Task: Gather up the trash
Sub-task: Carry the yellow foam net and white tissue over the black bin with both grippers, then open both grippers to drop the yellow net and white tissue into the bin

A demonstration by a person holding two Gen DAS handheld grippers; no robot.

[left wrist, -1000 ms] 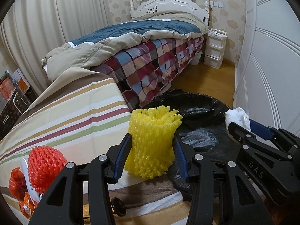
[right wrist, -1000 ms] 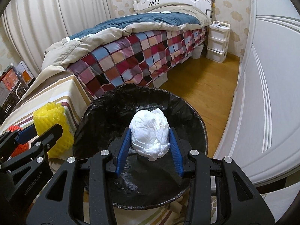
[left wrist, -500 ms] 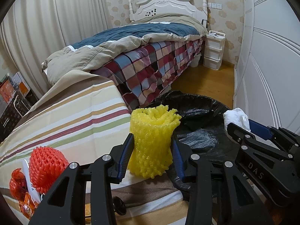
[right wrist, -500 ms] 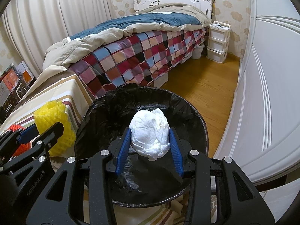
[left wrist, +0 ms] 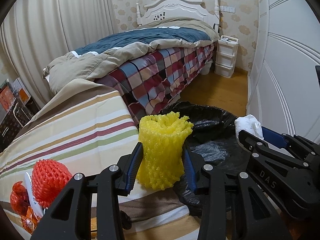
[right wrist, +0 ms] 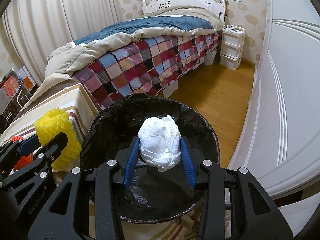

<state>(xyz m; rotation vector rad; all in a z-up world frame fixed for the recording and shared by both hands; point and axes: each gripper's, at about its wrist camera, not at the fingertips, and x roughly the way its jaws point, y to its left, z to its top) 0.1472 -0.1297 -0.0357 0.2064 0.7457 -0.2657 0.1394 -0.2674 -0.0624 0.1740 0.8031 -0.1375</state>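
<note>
White tissue wad [right wrist: 160, 143] clamped in right gripper [right wrist: 159, 160] over black-lined bin [right wrist: 200, 124], best released centrally; yellow foam net [left wrist: 163, 152], pinched by left gripper [left wrist: 162, 170], carried across next.

The left gripper [left wrist: 162, 161] points forward with its two blue-padded fingers [left wrist: 133, 164] squeezed in on both sides of a yellow foam net [left wrist: 163, 152], which stands upright between them and bulges above their tips. The right gripper [right wrist: 159, 151] sits just beside it on the right, angled forward and slightly down, its blue fingers [right wrist: 131, 160] pinching a crumpled white wad [right wrist: 160, 143] from left and right. Both black frames run roughly parallel, close together but not touching, each one showing at the edge of the other's wrist view.
</note>
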